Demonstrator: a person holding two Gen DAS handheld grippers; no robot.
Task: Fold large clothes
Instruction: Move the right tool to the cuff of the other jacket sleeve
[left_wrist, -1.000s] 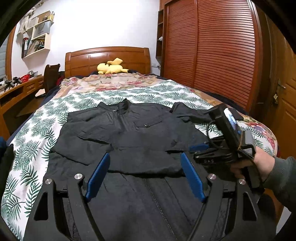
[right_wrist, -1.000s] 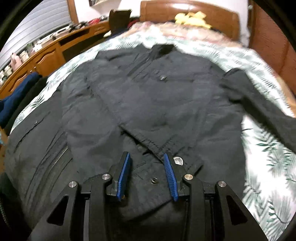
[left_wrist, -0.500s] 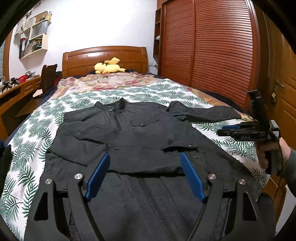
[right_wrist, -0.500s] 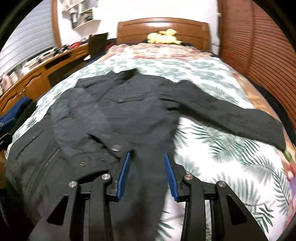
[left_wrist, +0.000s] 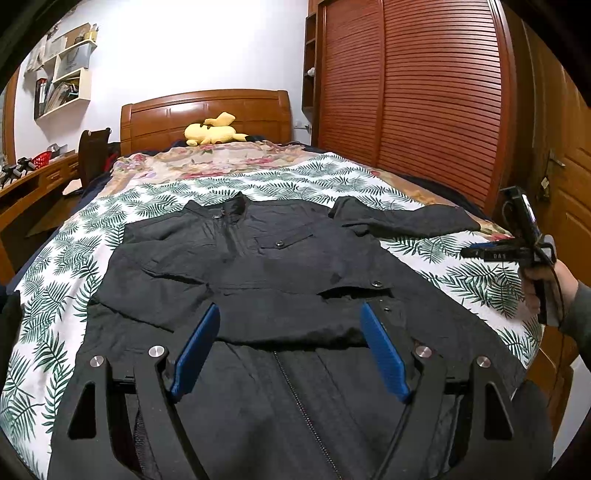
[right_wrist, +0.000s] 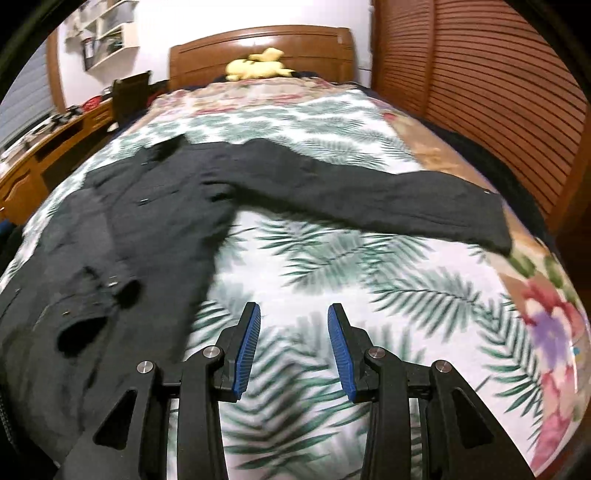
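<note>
black jacket (left_wrist: 266, 280) lies on the bed (right_wrist: 332, 266), one sleeve folded in; next the empty, part-open right hand-held gripper (right_wrist: 293, 347) must grasp the outstretched sleeve (right_wrist: 406, 206) near the bed's right edge.

We are in a home bedroom. A bed (left_wrist: 258, 173) with a leaf-print cover fills the room, its wooden headboard (left_wrist: 207, 114) against a white wall. A yellow plush toy (left_wrist: 212, 133) lies at the head of the bed. A tall wardrobe (left_wrist: 406, 92) with slatted wooden doors stands on the right. On the left we see a wooden desk (left_wrist: 33, 181) and wall shelves (left_wrist: 62, 88) holding books.
</note>
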